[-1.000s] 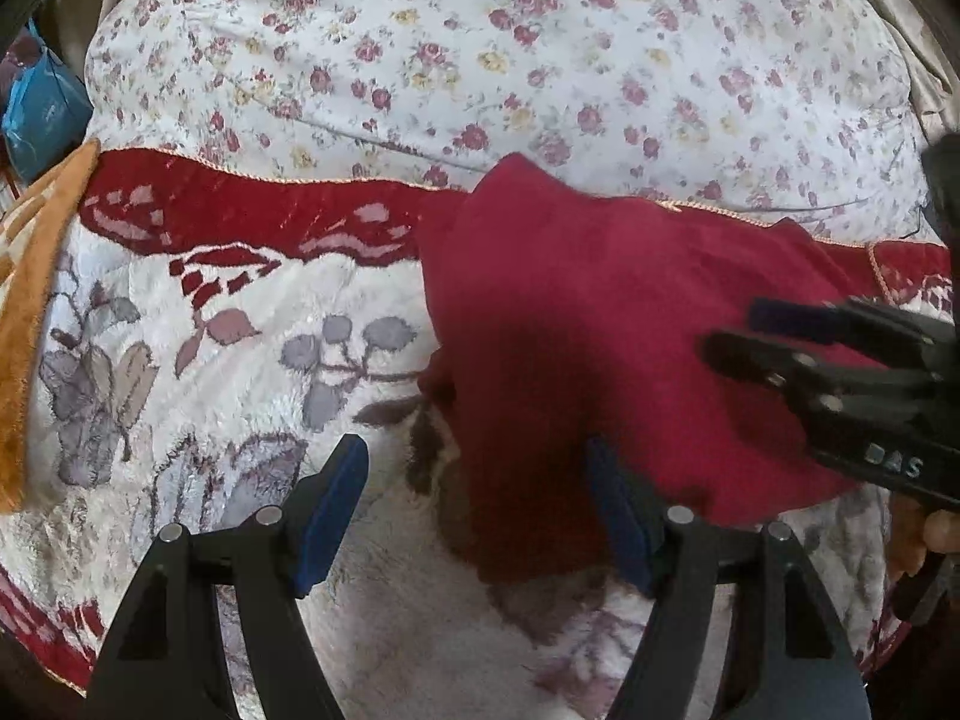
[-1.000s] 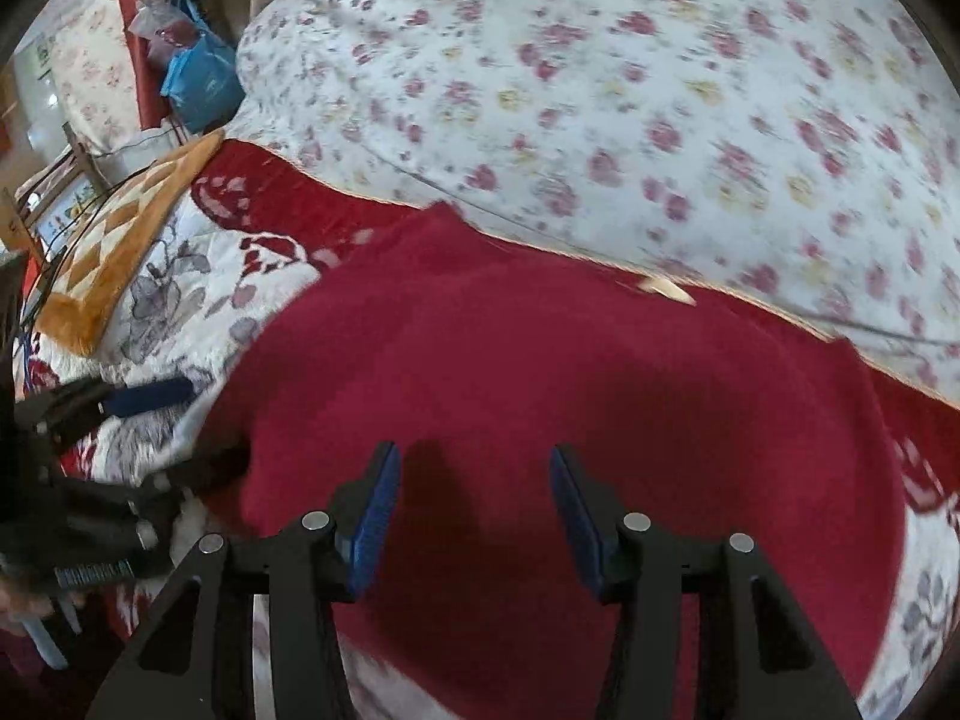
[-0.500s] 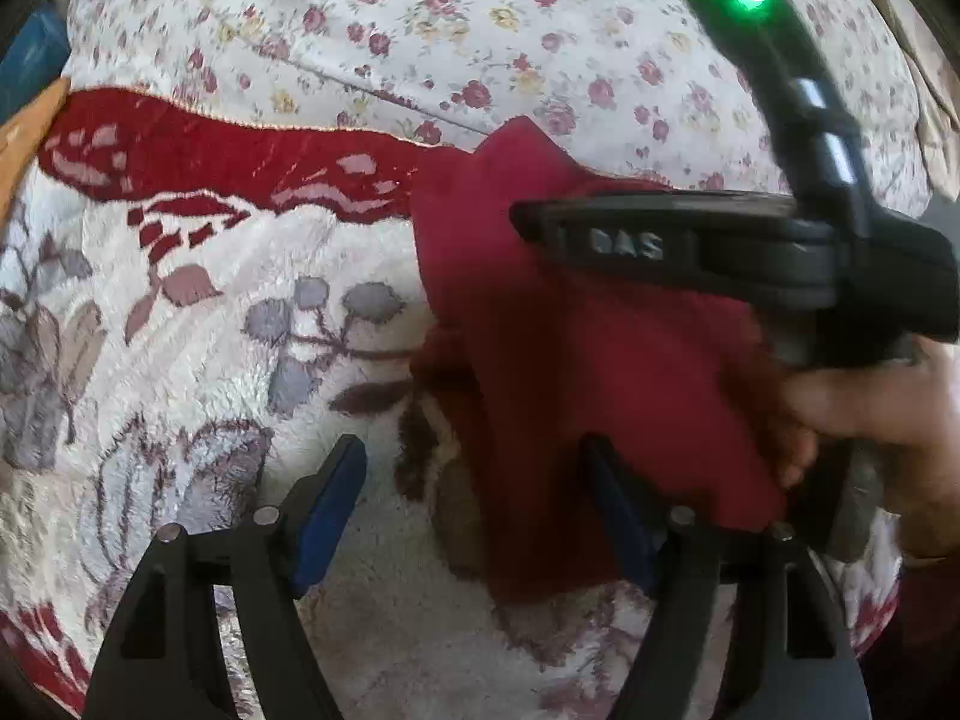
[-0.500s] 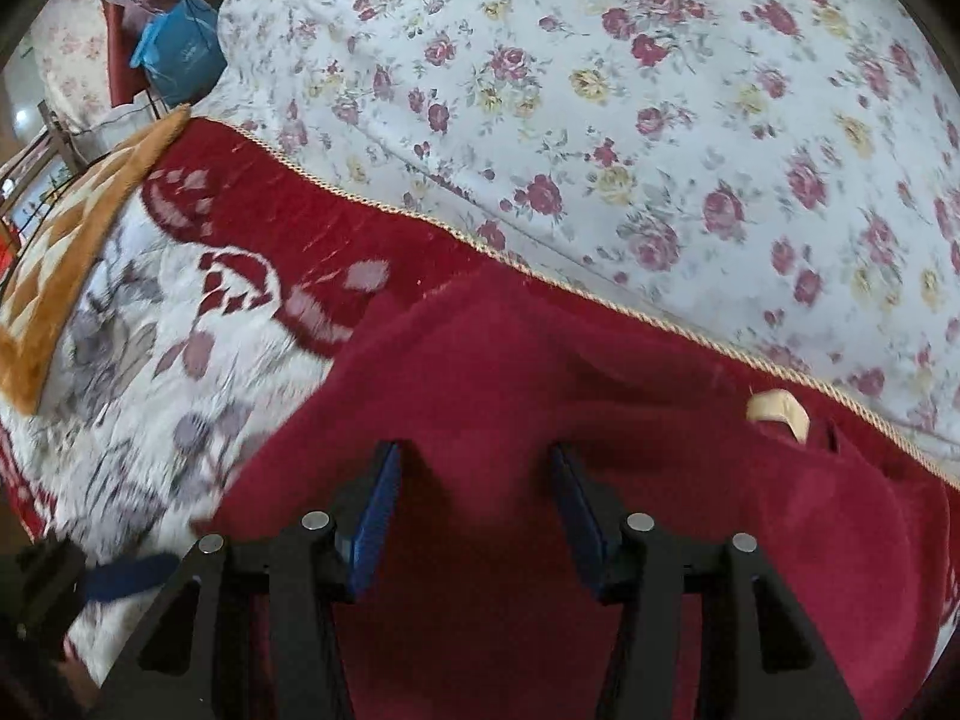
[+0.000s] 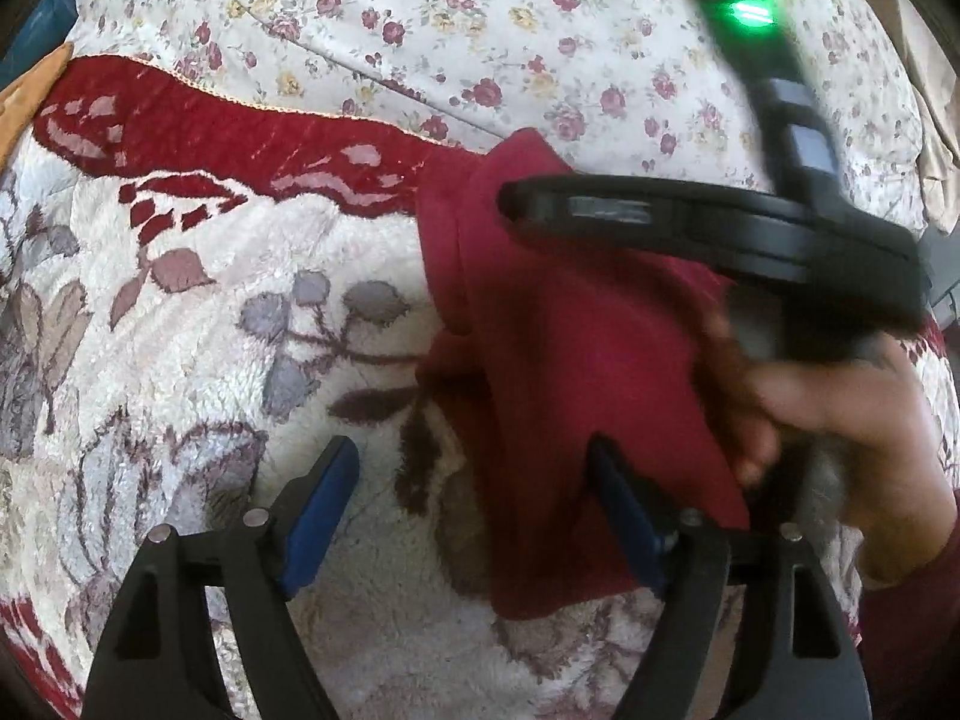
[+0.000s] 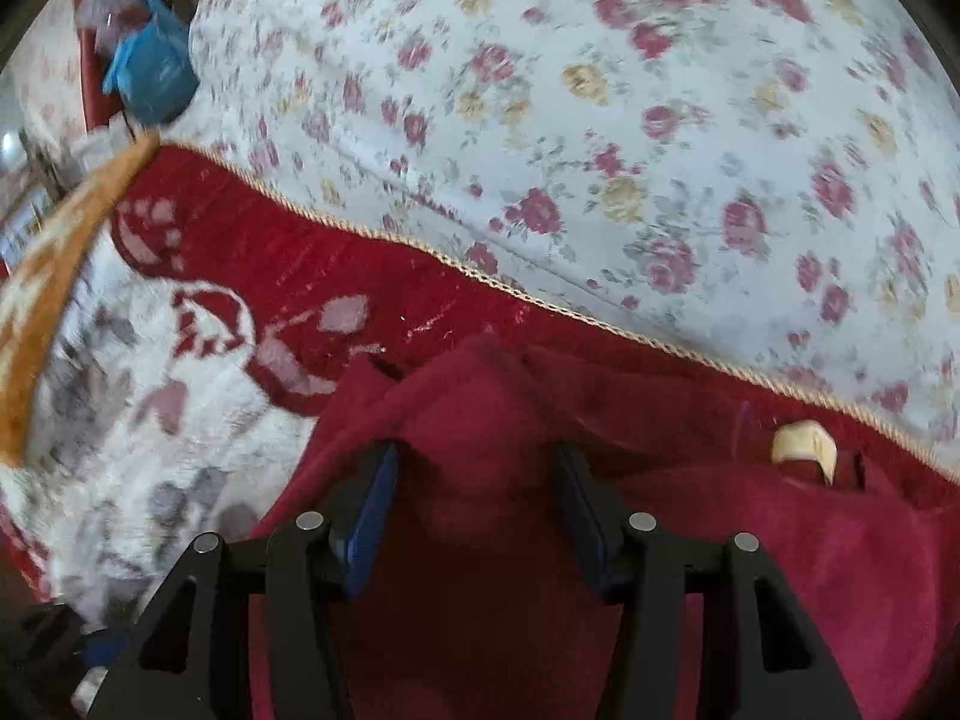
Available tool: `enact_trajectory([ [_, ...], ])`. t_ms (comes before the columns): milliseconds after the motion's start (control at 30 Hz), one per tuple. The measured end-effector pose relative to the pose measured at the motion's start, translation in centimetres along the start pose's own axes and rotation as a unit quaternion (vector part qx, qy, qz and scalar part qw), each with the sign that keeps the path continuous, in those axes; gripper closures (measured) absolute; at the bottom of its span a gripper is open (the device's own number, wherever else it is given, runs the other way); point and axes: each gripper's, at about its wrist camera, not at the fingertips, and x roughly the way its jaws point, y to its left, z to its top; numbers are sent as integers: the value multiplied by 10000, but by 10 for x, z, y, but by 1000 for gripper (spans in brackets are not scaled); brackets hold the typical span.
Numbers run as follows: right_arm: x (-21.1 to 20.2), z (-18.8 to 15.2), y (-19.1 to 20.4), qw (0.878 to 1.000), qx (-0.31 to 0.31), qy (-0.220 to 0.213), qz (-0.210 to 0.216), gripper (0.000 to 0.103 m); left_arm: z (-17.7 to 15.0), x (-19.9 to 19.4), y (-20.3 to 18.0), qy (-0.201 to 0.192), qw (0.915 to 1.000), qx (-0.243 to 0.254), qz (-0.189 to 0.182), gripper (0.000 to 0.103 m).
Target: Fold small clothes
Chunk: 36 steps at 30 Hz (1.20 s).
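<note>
Plush floral blanket (image 5: 198,360) under one red garment (image 5: 570,360), with a rose-print quilt (image 5: 480,30) behind.

Left wrist view: the left gripper (image 5: 474,504) stood spread, its right finger touching the garment's lower edge, open blanket to the left; the right gripper (image 5: 708,228) (blurred) crossed above the cloth, held in the right hand (image 5: 840,420). Right wrist view: that gripper (image 6: 474,492) was spread over a raised fold, nothing pinched; one pale tag (image 6: 804,450) showed near the gold-corded blanket border (image 6: 600,324).

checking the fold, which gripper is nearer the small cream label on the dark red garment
Right. The right gripper sits on the dark red fleece garment near its small cream label; the left gripper straddles the opposite edge.
</note>
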Motion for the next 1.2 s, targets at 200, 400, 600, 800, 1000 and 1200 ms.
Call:
enact_trajectory([
  [200, -52, -39, -7, 9992, 87, -376, 30, 25, -3, 4, 0, -192, 9997, 91, -76, 18],
  [400, -106, -63, -26, 9962, 481, -721, 6, 20, -3, 3, 0, -302, 9993, 126, -162, 17],
  [600, -139, -69, -49, 9961, 641, -543, -261, 20, -8, -7, 5, -395, 9991, 45, -141, 17],
  [800, -176, -75, -68, 9961, 662, -329, -488, 19, -8, -24, 14, -494, 9978, -269, -338, 15],
  [1000, -186, -91, -79, 9954, 857, -210, -386, 17, -8, -31, 10, -582, 9963, -372, -509, 14],
  [1200, -183, -98, -82, 9940, 1068, -112, -232, 17, -11, -23, 10, -556, 9980, -180, -220, 14],
])
